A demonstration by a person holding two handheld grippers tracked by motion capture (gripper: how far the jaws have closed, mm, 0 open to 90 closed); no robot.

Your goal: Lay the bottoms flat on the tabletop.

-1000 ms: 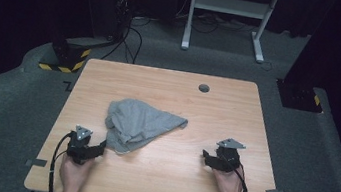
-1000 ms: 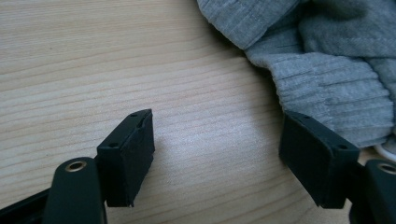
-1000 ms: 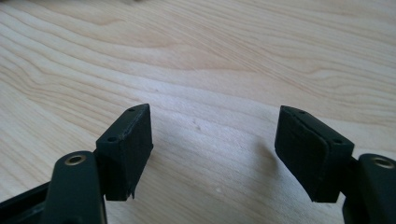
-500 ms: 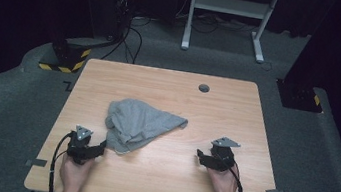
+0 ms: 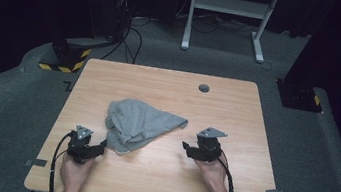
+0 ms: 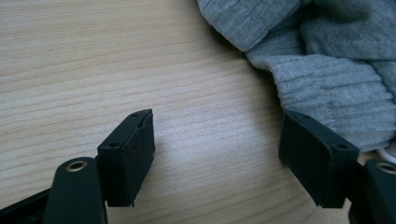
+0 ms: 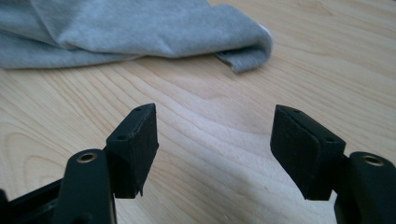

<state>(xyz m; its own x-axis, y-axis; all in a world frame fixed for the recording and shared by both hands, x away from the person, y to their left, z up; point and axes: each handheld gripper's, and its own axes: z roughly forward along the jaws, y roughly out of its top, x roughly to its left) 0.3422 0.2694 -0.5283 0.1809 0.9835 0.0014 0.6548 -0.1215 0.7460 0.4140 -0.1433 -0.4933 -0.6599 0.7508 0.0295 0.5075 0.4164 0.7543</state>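
- Overhead light is brightening the wooden table (image 5: 157, 175), dark surroundings are fading out.
- Gripper views are showing soft blur on near jaws, faint shadows beneath.
- Grey cloth (image 7: 140, 32) edges are softening slightly.

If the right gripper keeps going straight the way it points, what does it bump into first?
Probably the grey cloth. The right gripper has open jaws with bare table between them, and the cloth's folded corner lies ahead, slightly off-centre, so it might only brush it.
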